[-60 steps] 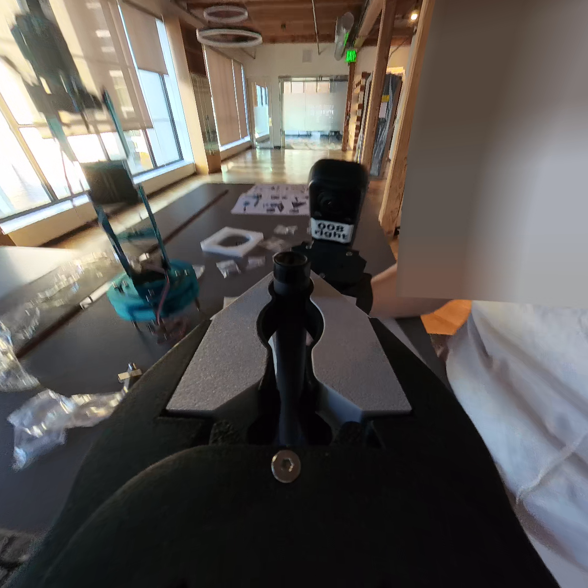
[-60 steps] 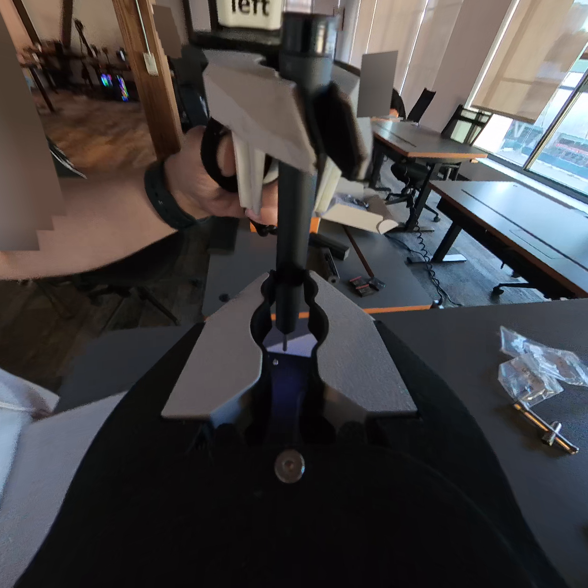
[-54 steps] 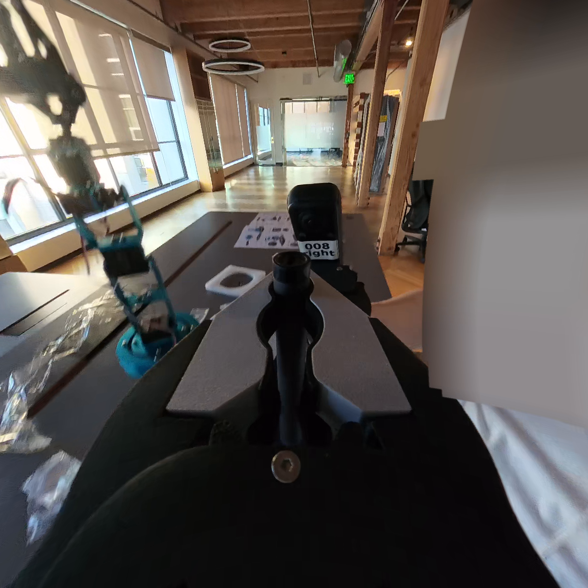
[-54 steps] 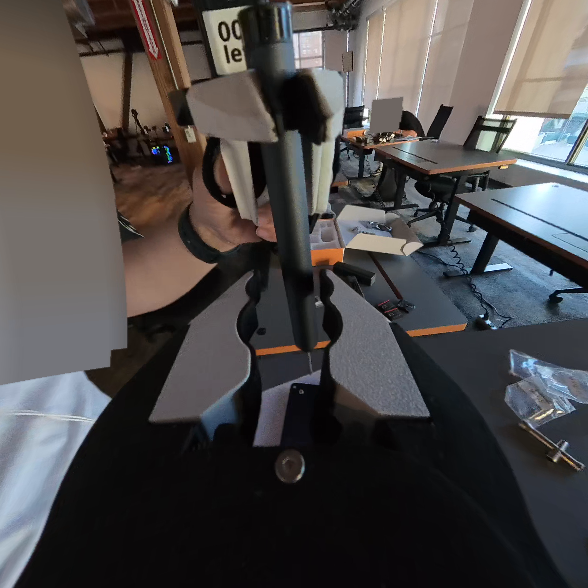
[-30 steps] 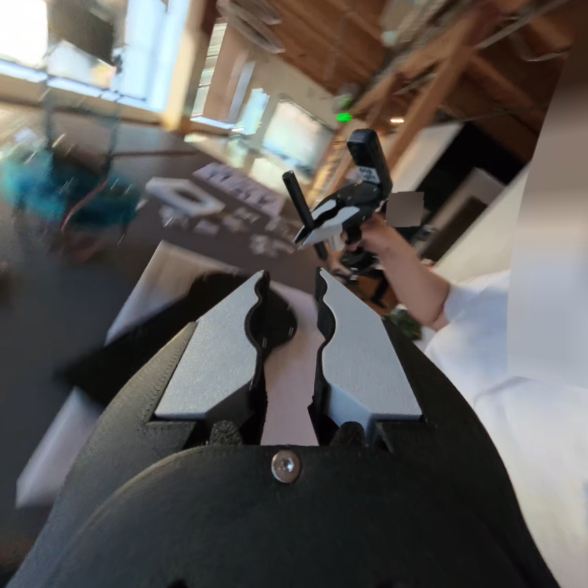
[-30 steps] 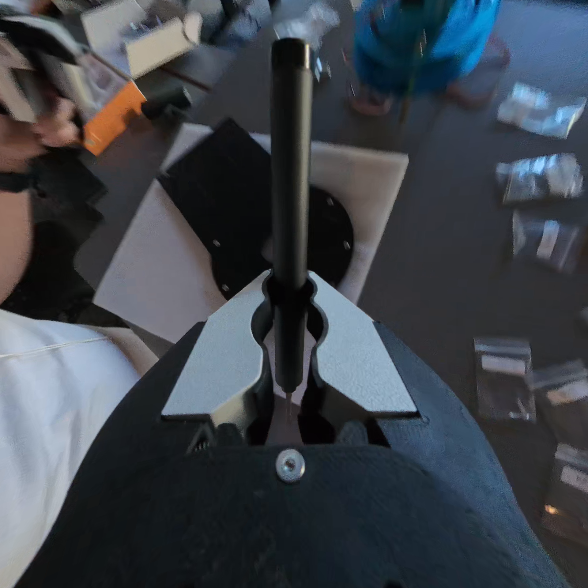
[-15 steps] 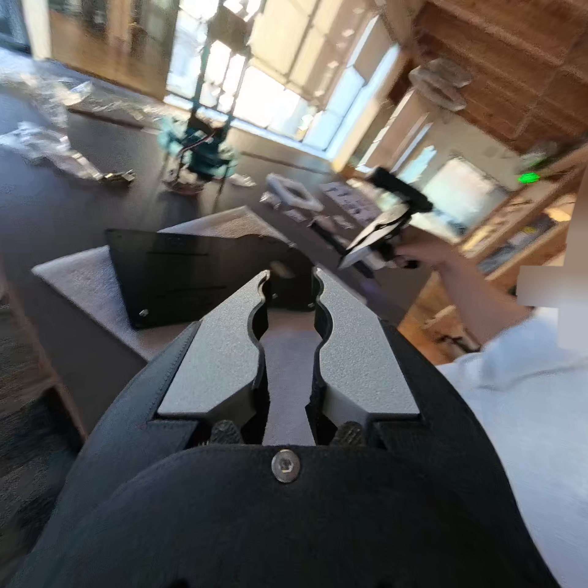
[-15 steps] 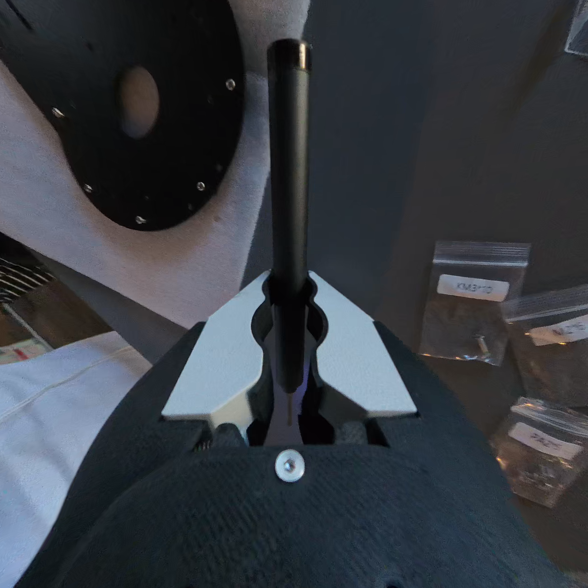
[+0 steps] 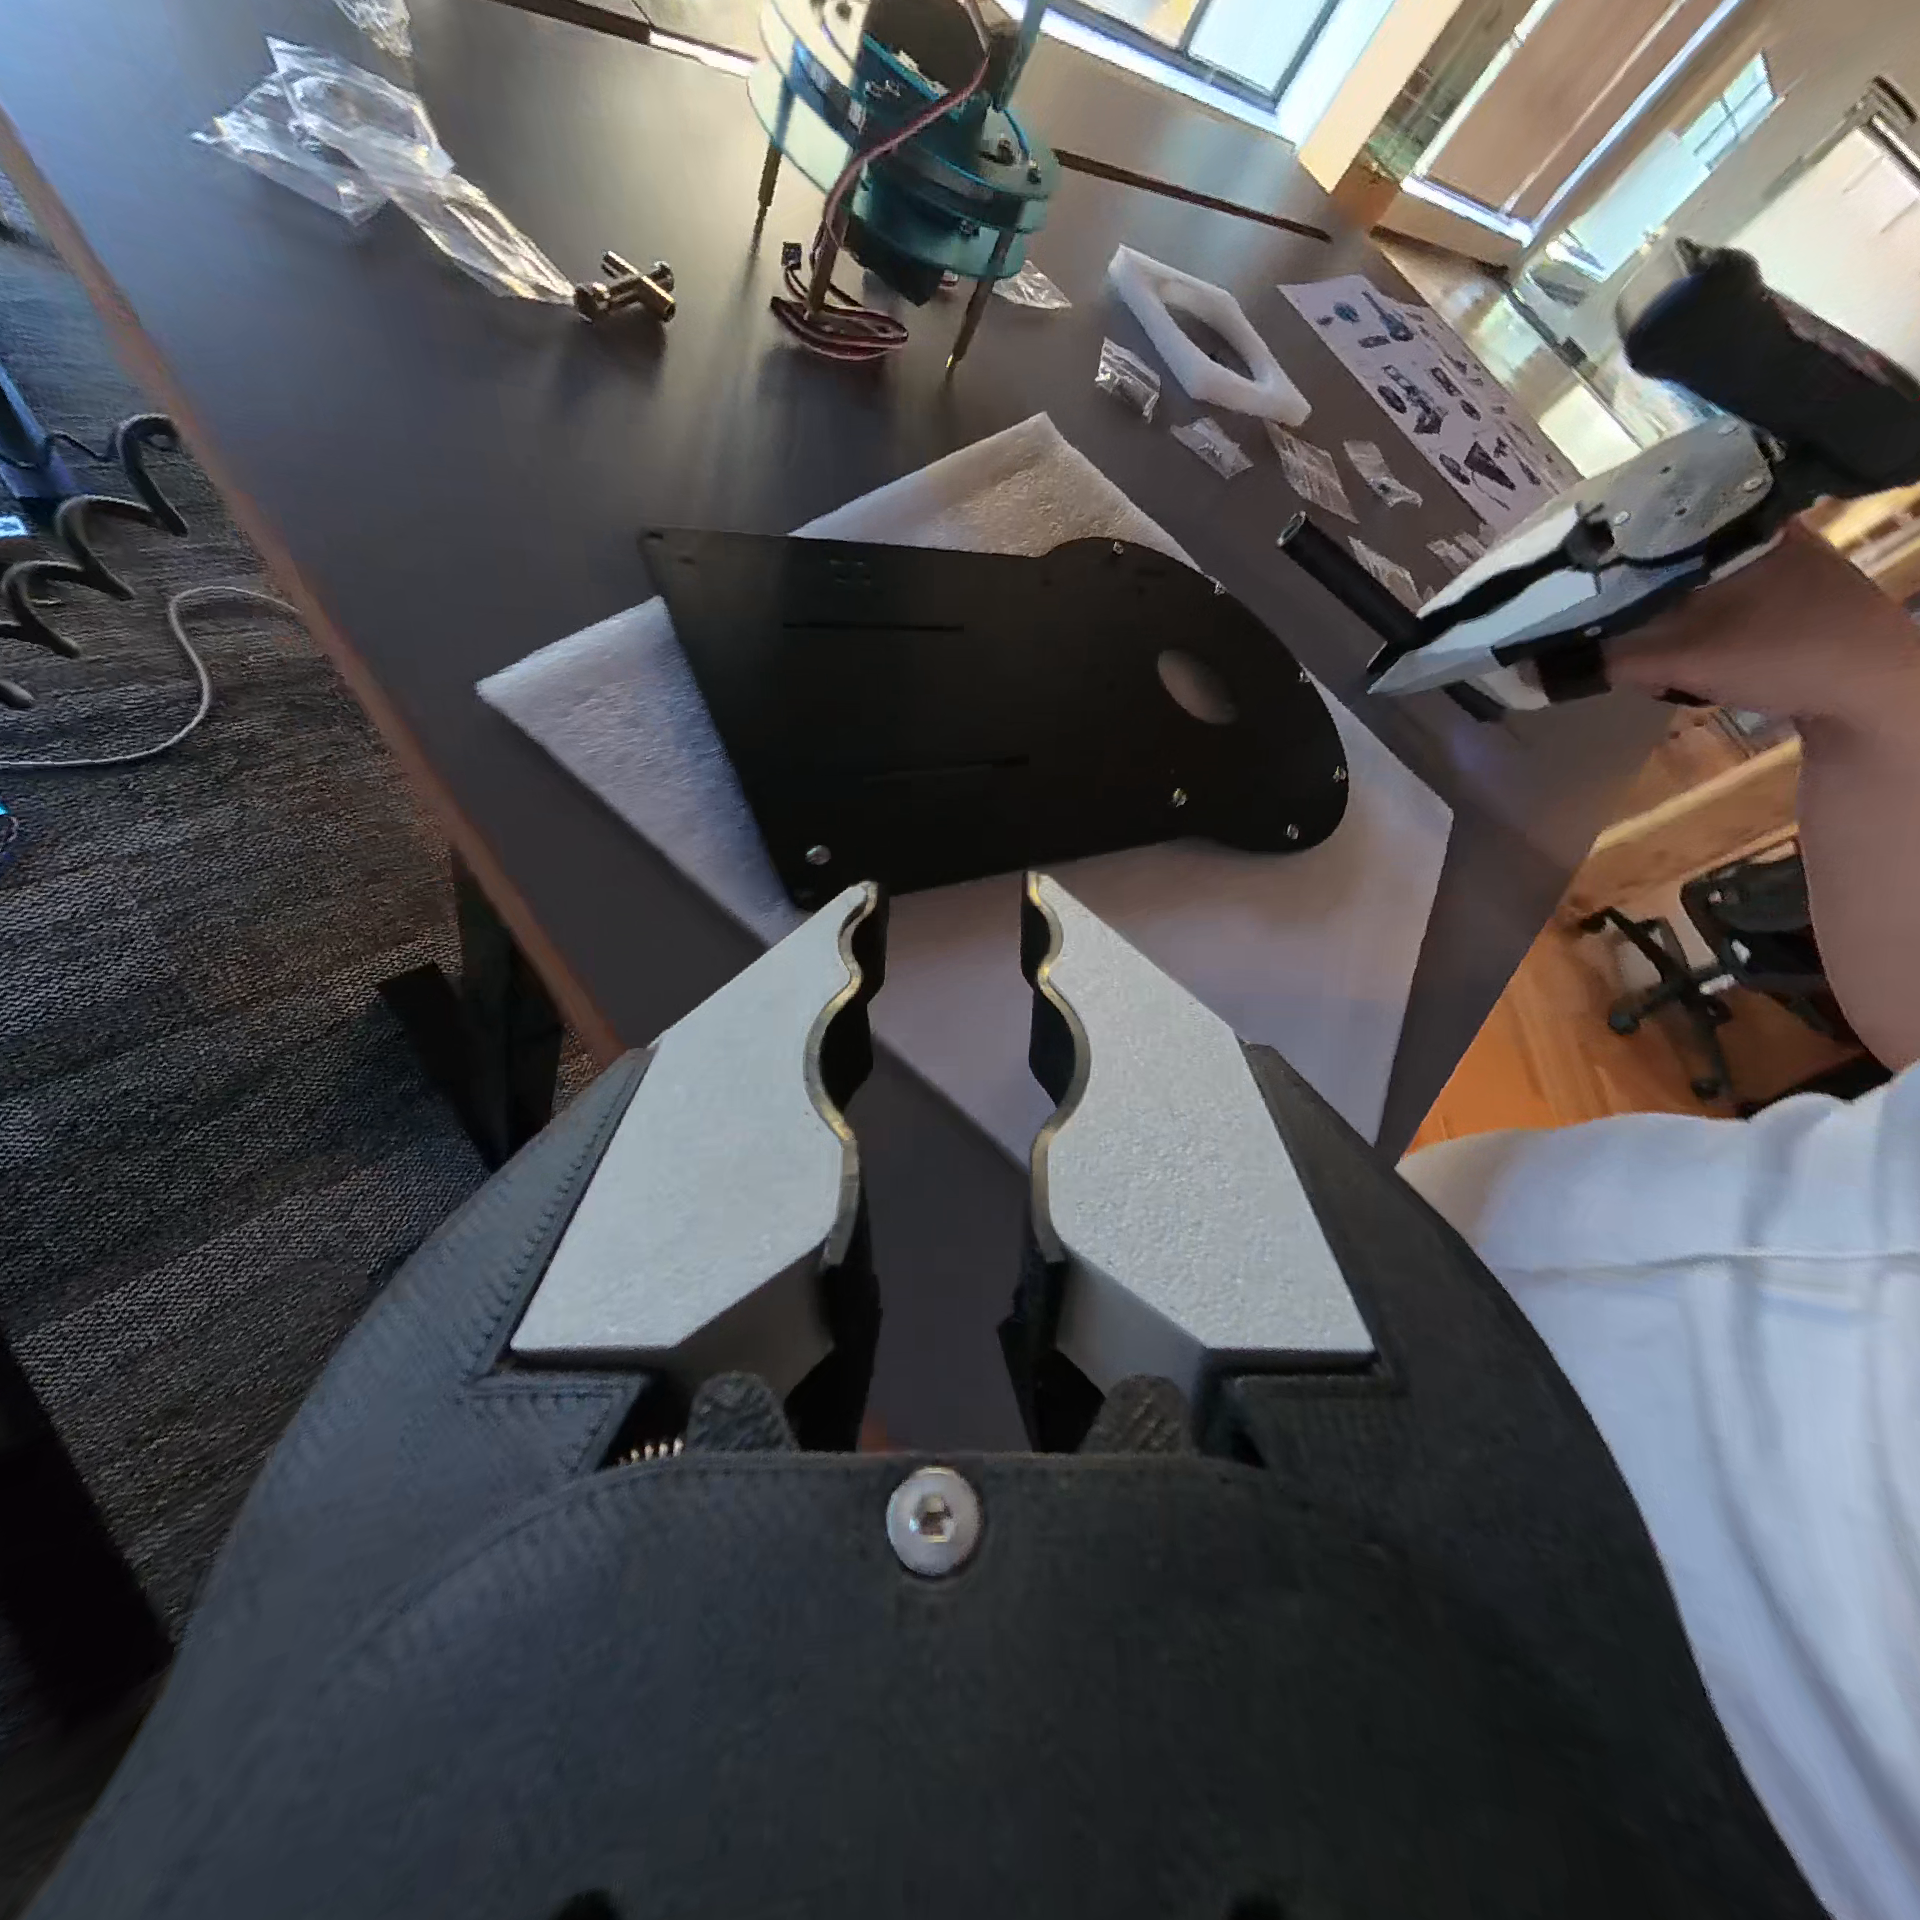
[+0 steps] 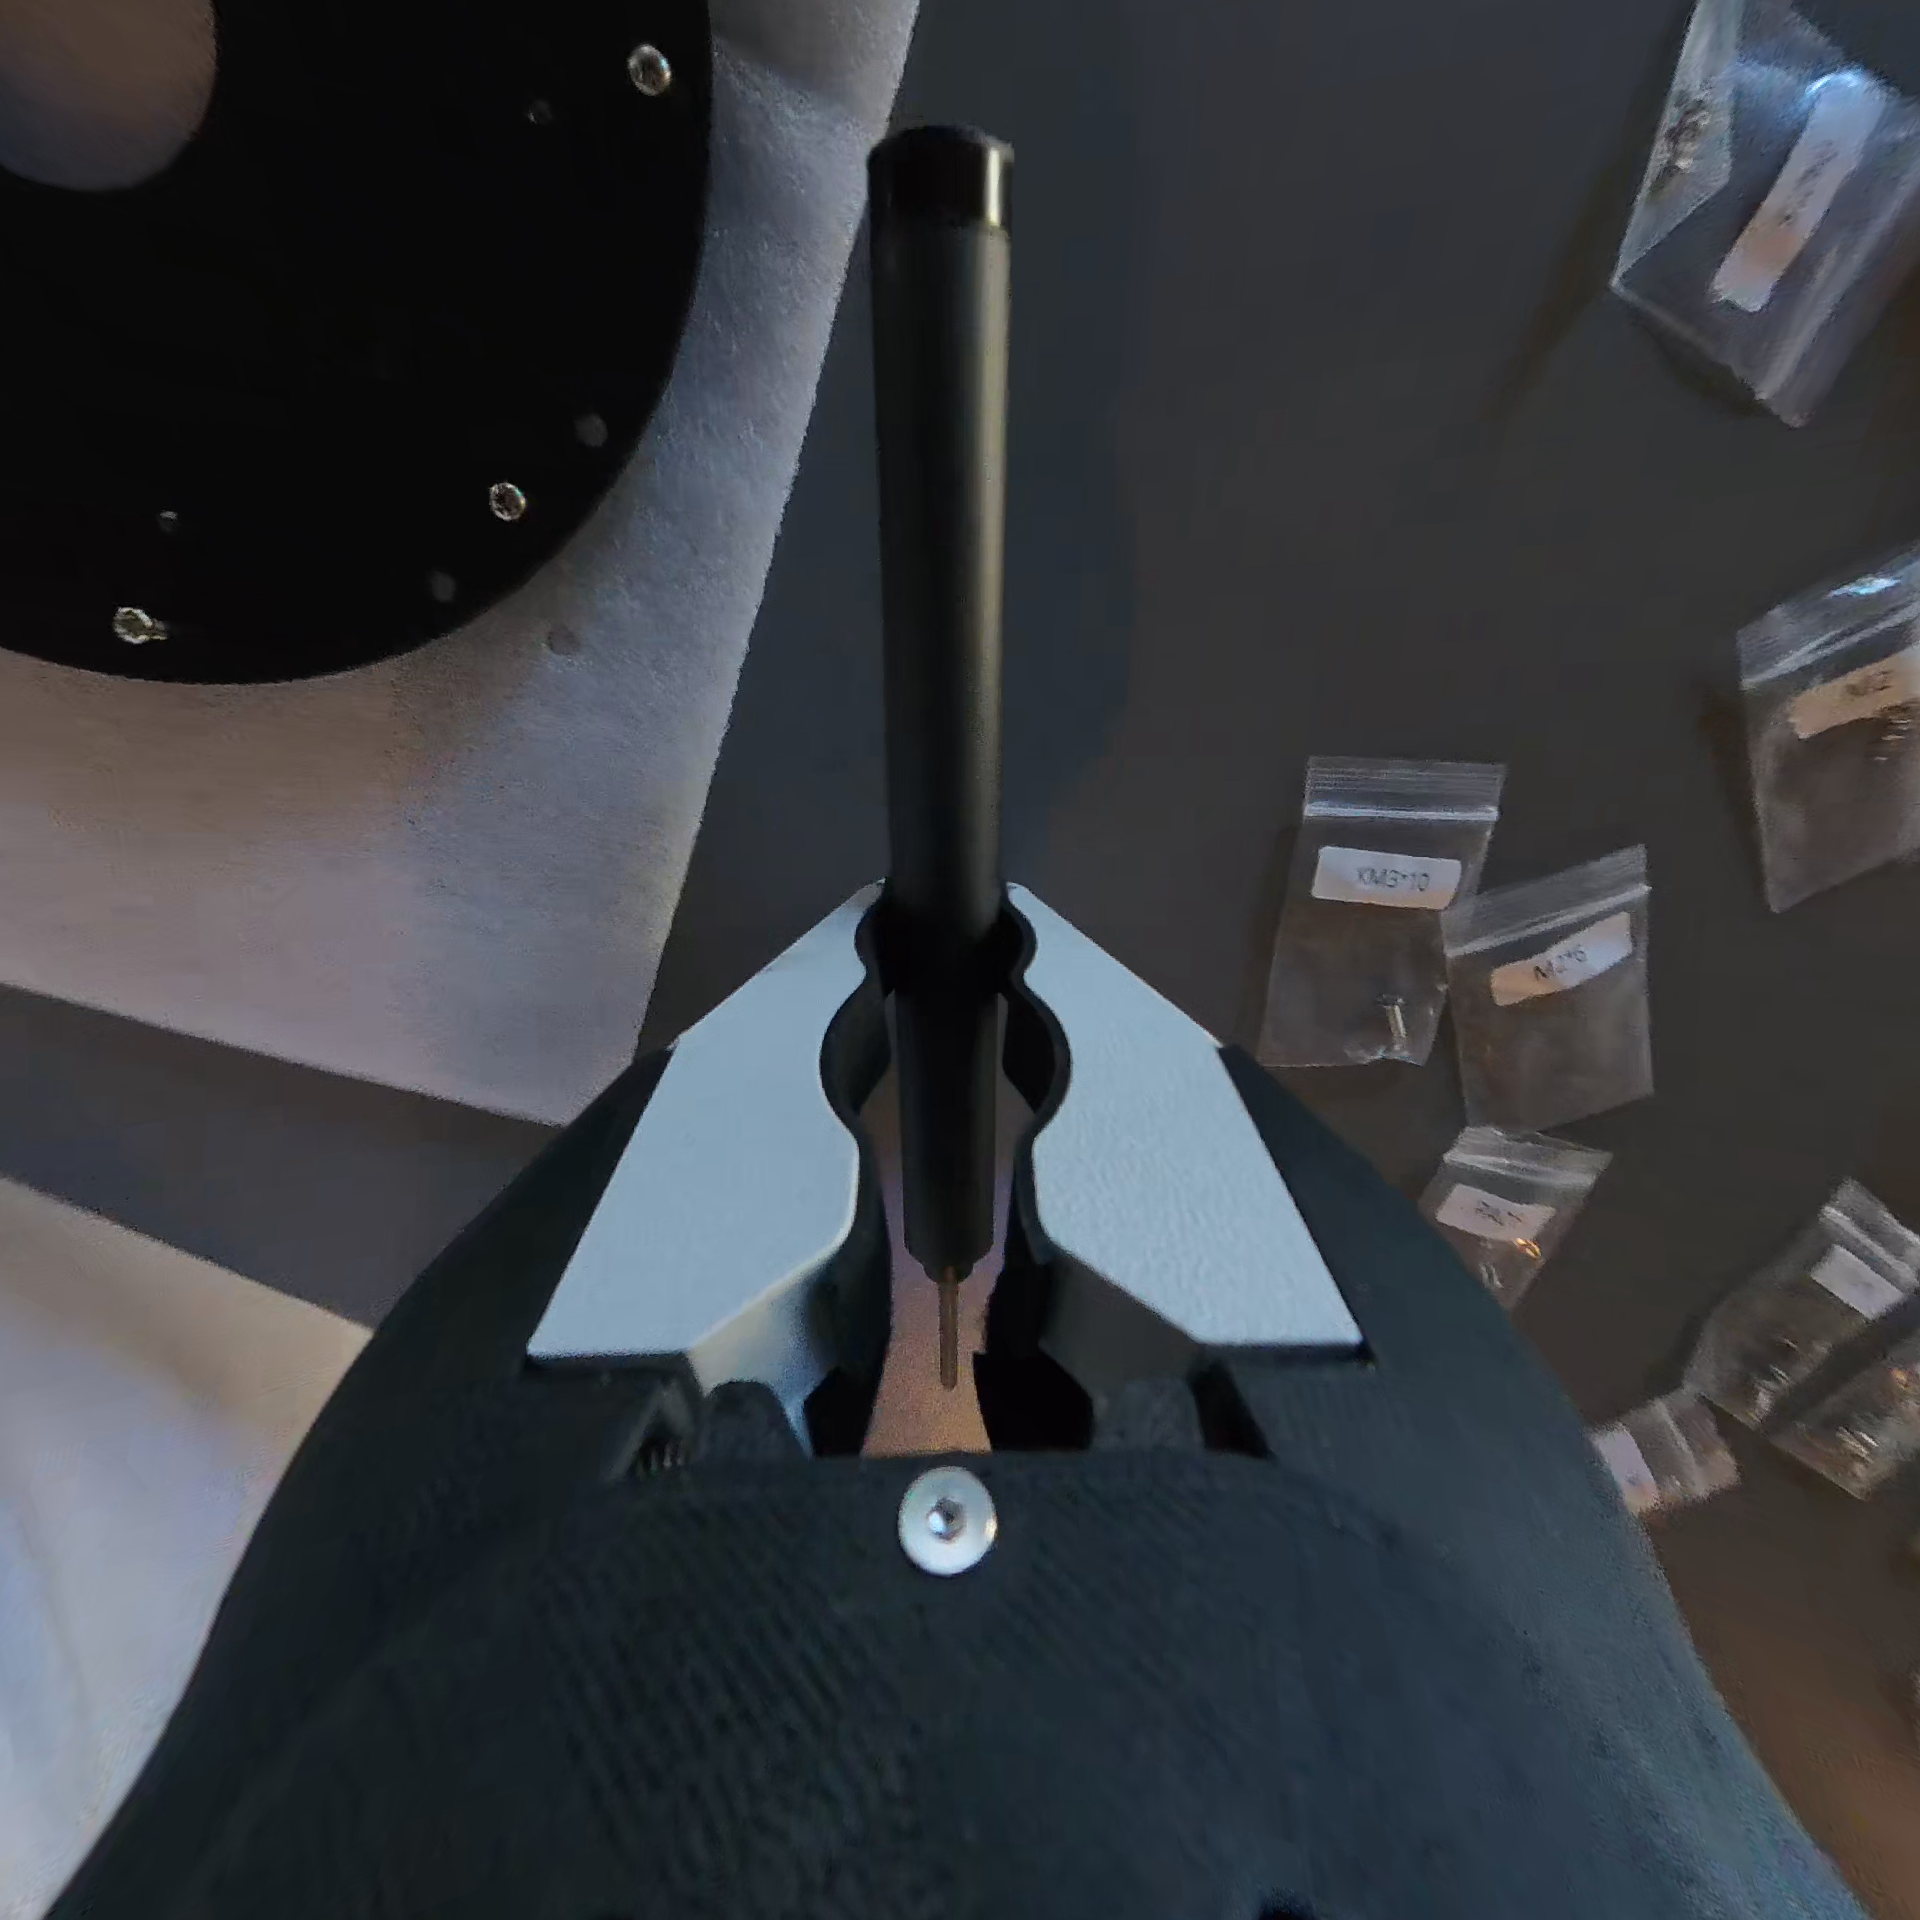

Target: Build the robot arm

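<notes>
My left gripper (image 9: 949,899) is open and empty, just short of the near edge of a black flat plate (image 9: 966,717) that lies on a white foam sheet (image 9: 644,717). My right gripper (image 10: 940,914) is shut on a black screwdriver (image 10: 940,520), handle pointing away, thin bit back between the jaws. It hovers over the dark table between the plate's round end (image 10: 312,364) and several small screw bags (image 10: 1377,935). In the left wrist view the right gripper (image 9: 1475,634) shows at the right, holding the screwdriver (image 9: 1340,582) above the table.
A teal round robot base (image 9: 914,177) with wires stands at the back of the table (image 9: 364,395). A white foam ring (image 9: 1205,332), clear bags (image 9: 343,135), a metal wrench (image 9: 623,296) and an instruction sheet (image 9: 1423,384) lie around. The table edge and carpet are at the left. The grippers' ends are close to 40 cm from one another. The metal wrench (image 9: 623,296) is closer to my left gripper, around 25 cm from its tips; the right tips are 35 cm off.
The screwdriver passed from my left gripper to my right. The left gripper opened and swung down to the black plate; the right swung down over the table by the bags.
</notes>
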A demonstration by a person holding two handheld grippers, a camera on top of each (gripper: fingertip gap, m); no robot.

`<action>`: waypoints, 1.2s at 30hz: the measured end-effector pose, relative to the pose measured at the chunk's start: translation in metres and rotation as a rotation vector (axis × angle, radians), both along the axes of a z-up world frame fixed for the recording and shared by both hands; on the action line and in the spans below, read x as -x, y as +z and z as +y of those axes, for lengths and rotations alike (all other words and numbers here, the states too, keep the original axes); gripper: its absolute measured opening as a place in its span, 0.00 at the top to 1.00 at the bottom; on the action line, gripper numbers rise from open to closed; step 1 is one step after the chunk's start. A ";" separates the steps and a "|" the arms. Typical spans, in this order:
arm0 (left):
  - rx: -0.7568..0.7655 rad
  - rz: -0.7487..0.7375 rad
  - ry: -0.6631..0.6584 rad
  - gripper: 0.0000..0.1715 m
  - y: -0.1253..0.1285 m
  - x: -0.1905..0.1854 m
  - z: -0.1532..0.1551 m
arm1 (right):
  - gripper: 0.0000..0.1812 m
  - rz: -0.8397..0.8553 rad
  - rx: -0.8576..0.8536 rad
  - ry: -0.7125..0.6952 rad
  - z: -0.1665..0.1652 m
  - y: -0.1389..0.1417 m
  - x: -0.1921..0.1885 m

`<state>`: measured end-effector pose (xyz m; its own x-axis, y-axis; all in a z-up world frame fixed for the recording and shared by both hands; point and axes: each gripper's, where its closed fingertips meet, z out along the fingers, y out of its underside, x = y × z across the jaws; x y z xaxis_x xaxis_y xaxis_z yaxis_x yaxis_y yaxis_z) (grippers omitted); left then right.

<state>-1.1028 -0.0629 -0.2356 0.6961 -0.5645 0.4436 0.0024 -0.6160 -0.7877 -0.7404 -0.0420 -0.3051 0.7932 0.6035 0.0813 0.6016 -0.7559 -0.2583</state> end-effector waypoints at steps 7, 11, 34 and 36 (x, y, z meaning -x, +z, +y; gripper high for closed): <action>0.013 0.016 -0.035 0.88 0.002 0.031 0.002 | 0.92 -0.228 -0.220 0.070 0.006 0.004 -0.004; 0.022 0.053 -0.086 0.88 0.000 0.034 0.001 | 0.92 -0.213 -0.210 0.132 0.002 0.004 0.000; -0.197 0.171 -0.566 0.87 0.039 -0.176 0.019 | 0.92 -0.077 0.054 0.136 -0.001 0.000 -0.001; -0.268 0.209 -0.701 0.86 0.030 -0.229 0.029 | 0.92 -0.082 0.058 0.155 -0.003 0.000 -0.003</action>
<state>-0.8742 -0.0335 -0.2059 0.1908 -0.9731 0.1290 -0.4823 -0.2074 -0.8511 -0.7371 -0.0449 -0.3052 0.6827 0.7233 0.1033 0.7290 -0.6649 -0.1625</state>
